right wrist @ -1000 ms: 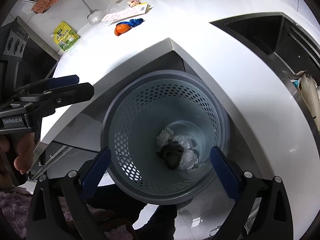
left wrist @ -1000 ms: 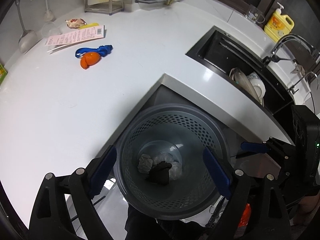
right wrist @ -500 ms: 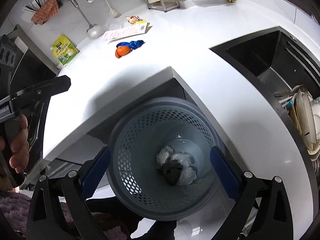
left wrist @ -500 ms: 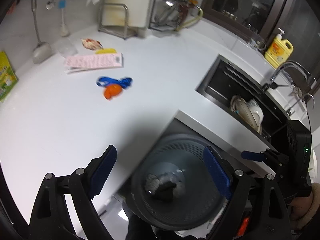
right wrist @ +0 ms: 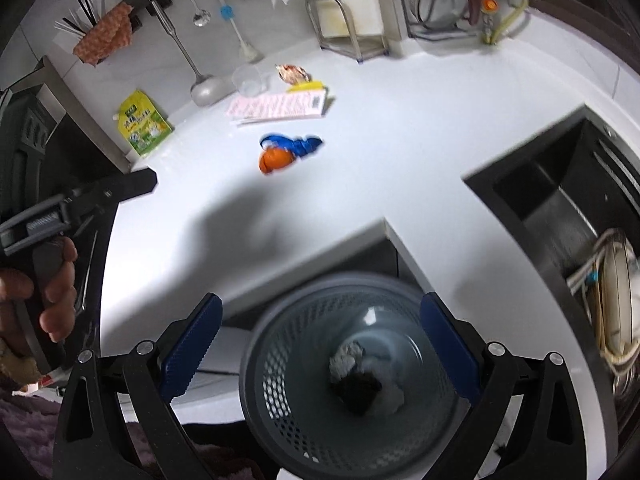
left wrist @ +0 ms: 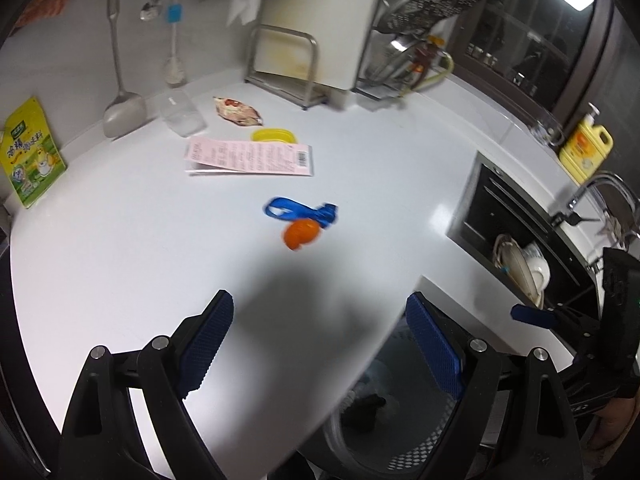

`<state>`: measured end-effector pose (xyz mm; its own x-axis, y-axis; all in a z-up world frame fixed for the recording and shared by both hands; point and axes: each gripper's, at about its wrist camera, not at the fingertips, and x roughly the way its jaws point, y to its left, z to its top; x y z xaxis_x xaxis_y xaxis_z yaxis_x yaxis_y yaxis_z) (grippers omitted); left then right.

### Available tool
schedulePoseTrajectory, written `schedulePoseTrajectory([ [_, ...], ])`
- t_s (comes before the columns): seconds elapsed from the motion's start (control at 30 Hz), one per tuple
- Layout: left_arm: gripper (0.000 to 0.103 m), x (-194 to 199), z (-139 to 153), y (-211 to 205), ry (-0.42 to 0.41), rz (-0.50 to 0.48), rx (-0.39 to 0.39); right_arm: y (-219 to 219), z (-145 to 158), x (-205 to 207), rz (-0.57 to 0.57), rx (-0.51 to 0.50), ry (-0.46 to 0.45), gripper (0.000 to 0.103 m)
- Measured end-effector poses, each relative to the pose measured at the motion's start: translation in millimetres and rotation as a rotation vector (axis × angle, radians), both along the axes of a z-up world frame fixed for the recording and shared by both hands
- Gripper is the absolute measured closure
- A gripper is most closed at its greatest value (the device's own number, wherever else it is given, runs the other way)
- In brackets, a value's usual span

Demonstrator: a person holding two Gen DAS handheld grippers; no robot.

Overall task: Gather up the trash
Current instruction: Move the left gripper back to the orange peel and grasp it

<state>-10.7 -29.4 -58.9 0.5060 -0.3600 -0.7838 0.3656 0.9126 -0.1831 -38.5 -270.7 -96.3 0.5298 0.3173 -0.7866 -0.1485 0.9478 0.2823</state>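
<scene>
A grey perforated bin (right wrist: 304, 412) stands on the floor by the inner corner of the white counter (right wrist: 420, 128), with crumpled white and dark trash (right wrist: 360, 376) at its bottom. My right gripper (right wrist: 320, 340) hangs open above it, empty. My left gripper (left wrist: 320, 340) is open and empty over the counter edge, with the bin (left wrist: 400, 452) partly under it. On the counter lie an orange scrap (left wrist: 300, 234) with a blue band (left wrist: 300, 210), a pink paper (left wrist: 248, 156), a yellow lid (left wrist: 274, 136) and a snack wrapper (left wrist: 238, 112).
A black sink (left wrist: 520, 236) with dishes lies to the right, a yellow soap bottle (left wrist: 586, 148) behind it. A green pouch (left wrist: 30, 156), a ladle (left wrist: 122, 112), a clear cup (left wrist: 182, 114) and a metal rack (left wrist: 288, 68) line the back wall.
Both grippers have risen and tilted up from the bin toward the counter. The bin has slid down in both views and the counter trash now shows nearer the middle.
</scene>
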Motion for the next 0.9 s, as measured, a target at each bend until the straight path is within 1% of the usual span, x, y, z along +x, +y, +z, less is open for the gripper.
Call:
schedulePoseTrajectory([
  [0.1,0.017,14.4,-0.9,10.3,0.001,0.02,0.008,10.1,4.5,18.8,0.011,-0.005,-0.013,0.009],
  [0.23,0.017,31.8,-8.1,17.9,0.01,0.017,0.037,17.9,5.0,50.4,0.004,-0.003,-0.023,0.009],
  [0.37,0.017,45.7,-20.0,15.0,0.033,-0.022,0.059,11.9,6.5,83.2,-0.037,0.011,-0.022,0.009],
  [0.5,0.018,61.3,-33.5,-1.0,0.052,-0.085,0.058,3.9,8.4,95.5,-0.077,0.015,-0.016,0.009],
  [0.6,0.027,75.7,-47.0,-18.6,0.069,-0.139,0.063,-1.5,6.0,95.6,-0.098,0.002,-0.003,0.009],
  [0.67,0.037,86.0,-56.3,-30.2,0.089,-0.167,0.071,-6.5,3.7,94.1,-0.119,-0.003,0.008,0.009],
  [0.8,0.038,105.8,-72.0,-44.6,0.104,-0.188,0.092,-17.1,-0.9,93.3,-0.162,-0.006,0.027,0.009],
  [0.87,0.043,113.8,-80.5,-47.6,0.129,-0.191,0.092,-20.8,-2.5,95.0,-0.177,-0.004,0.034,0.009],
  [0.9,0.043,116.7,-83.2,-48.7,0.136,-0.193,0.094,-22.0,-2.9,95.4,-0.181,-0.004,0.035,0.009],
])
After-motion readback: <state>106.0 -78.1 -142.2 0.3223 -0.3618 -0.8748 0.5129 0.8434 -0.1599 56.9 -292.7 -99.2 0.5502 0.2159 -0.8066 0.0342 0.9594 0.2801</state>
